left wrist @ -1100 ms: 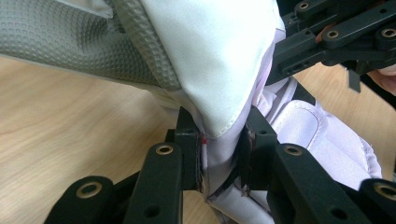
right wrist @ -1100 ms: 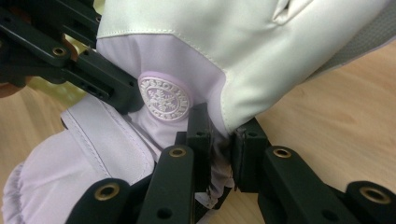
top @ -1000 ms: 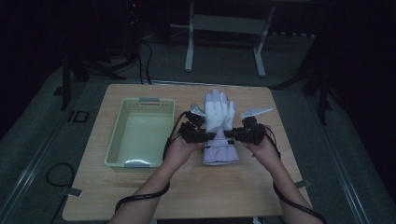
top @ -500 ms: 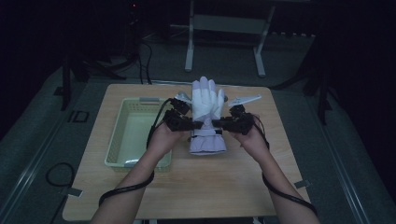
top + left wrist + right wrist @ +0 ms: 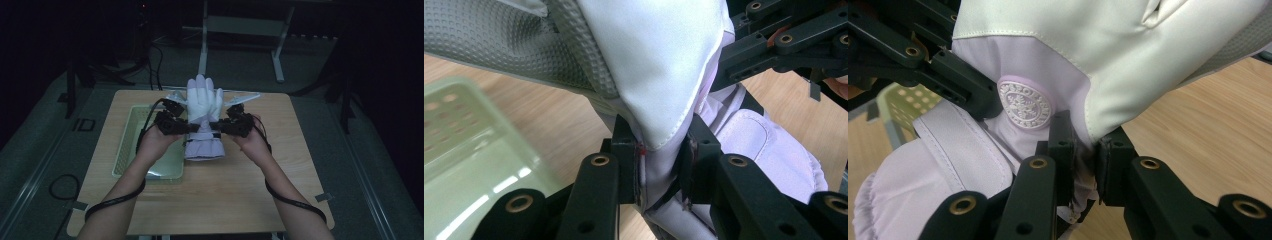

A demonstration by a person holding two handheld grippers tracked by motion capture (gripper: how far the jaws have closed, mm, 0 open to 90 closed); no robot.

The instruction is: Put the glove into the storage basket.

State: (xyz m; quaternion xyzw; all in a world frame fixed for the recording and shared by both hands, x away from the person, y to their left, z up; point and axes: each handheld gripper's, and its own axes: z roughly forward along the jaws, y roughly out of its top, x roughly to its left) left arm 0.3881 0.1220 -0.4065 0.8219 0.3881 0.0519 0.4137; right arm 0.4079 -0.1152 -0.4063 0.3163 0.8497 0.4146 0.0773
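Glove [image 5: 204,117] hung w/ both tongs, left [image 5: 187,128] & right [image 5: 216,128], clamped on its wrist, mid-carry above worktop [image 5: 235,200]. Next prob: shift left, drop into basket [image 5: 131,127].

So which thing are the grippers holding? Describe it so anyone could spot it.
On the wooden table, just right of the green basket, the glove is held up, fingers pointing away. It is white with a lilac cuff, pinched at the wrist between the left gripper and right gripper.
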